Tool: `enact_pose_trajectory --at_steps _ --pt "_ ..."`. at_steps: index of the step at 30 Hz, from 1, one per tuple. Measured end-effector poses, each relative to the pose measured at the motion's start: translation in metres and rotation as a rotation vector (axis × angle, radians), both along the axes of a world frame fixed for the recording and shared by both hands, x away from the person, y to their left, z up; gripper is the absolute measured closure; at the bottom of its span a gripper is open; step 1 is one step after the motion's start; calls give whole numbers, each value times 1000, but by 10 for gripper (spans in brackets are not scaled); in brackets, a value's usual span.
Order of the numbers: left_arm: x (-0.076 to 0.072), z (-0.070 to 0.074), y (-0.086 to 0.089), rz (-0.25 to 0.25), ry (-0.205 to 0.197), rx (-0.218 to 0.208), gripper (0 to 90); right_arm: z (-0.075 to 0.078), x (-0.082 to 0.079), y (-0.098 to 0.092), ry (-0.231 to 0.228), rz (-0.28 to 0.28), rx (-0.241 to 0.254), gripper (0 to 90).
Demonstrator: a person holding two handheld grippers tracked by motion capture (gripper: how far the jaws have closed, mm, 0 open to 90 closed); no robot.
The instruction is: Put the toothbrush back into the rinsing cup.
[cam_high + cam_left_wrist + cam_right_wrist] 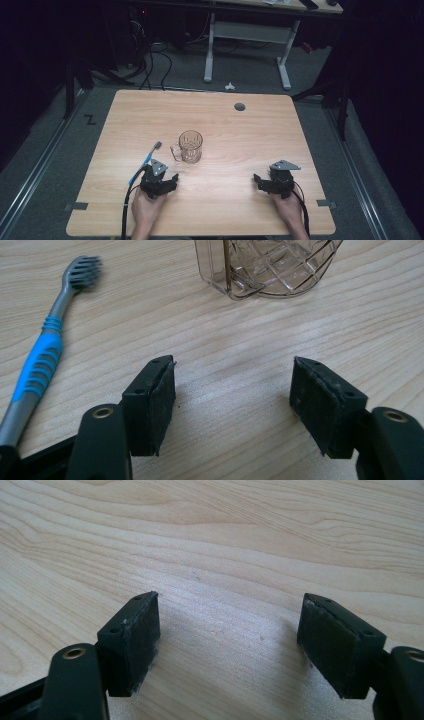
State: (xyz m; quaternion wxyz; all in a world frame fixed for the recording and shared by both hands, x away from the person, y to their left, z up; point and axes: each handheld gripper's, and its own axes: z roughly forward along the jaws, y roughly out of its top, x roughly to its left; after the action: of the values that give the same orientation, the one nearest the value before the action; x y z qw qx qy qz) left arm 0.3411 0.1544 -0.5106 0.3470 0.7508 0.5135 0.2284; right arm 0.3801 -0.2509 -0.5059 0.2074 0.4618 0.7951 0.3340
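On the wooden table [225,210] a clear faceted mug [190,146] stands upright near the middle, its handle turned to the left in the high view. A toothbrush [148,160] with a blue-and-grey handle lies just left of it, bristles pointing away from the person; its lower end is hidden under the left gripper [170,183]. That gripper rests near the front edge, jaws spread wide with bare wood between them. In the left gripper view the mug's upper part is cut off by the frame and the toothbrush's handle end runs out of the corner. The right gripper [260,183] sits well apart on the right, jaws likewise released and holding nothing. Beyond the table the room is dark; a desk frame [247,45] and cables are hard to make out.
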Motion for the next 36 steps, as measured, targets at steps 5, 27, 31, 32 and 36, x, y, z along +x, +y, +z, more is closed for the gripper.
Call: enact_pose_trajectory --at_steps 5,27,31,32,36 --pt "0 0 0 -1 0 -1 350 0 0 0 0 0 0 253" --pt "0 0 -2 18 7 -1 311 0 0 0 0 1 0 253" --pt "0 0 -2 12 10 1 293 0 0 0 0 2 -1 253" --pt "0 0 -2 14 11 1 292 0 0 0 0 2 -1 253" --pt "-1 1 0 11 20 -3 293 0 0 0 0 2 -1 253"
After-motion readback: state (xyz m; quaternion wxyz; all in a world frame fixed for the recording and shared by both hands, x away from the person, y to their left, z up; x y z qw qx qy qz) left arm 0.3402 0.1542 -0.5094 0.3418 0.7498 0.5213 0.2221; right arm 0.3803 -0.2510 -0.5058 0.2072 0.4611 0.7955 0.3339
